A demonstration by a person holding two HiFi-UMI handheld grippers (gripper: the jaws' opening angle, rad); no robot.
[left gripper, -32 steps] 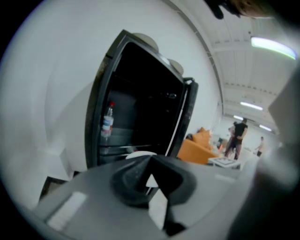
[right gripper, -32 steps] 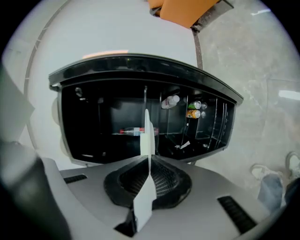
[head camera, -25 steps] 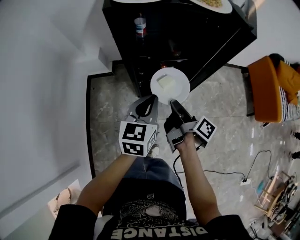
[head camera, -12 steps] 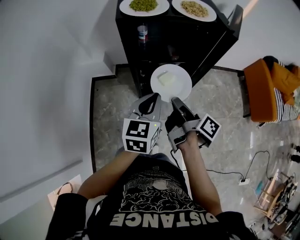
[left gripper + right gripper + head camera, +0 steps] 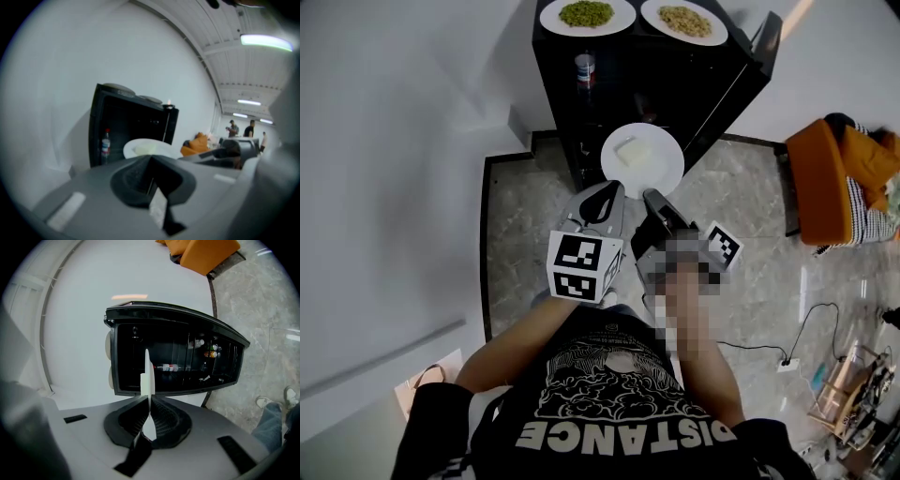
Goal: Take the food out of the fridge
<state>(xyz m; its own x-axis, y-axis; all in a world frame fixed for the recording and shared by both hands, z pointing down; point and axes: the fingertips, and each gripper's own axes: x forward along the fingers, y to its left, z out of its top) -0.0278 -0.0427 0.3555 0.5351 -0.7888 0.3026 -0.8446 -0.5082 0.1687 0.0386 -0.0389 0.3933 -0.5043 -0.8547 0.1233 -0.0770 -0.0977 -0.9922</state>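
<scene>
The right gripper (image 5: 656, 199) is clamped on the near rim of a white plate (image 5: 643, 159). In the right gripper view the plate (image 5: 148, 373) stands edge-on between the closed jaws of that gripper (image 5: 149, 405). A rim grip like this leaves the plate surface free, and the plate appears to be carried level so its load does not slide.

The left gripper (image 5: 602, 201) sits just beside the plate's near-left rim. In its own view its jaws (image 5: 149, 180) are together with nothing between them; the plate (image 5: 146, 148) lies beyond them. It probably stands by as support.

Contents:
- The held plate carries one pale block of food (image 5: 628, 153) and is outside the fridge (image 5: 675, 89), over the floor (image 5: 741, 216) in front of it.
- The fridge top holds a plate of green food (image 5: 587, 14) and a plate of beige food (image 5: 684, 20), apparently already set down.
- Inside, a bottle (image 5: 584, 67) stands at the left; other small items on the shelves are too small to name.
</scene>
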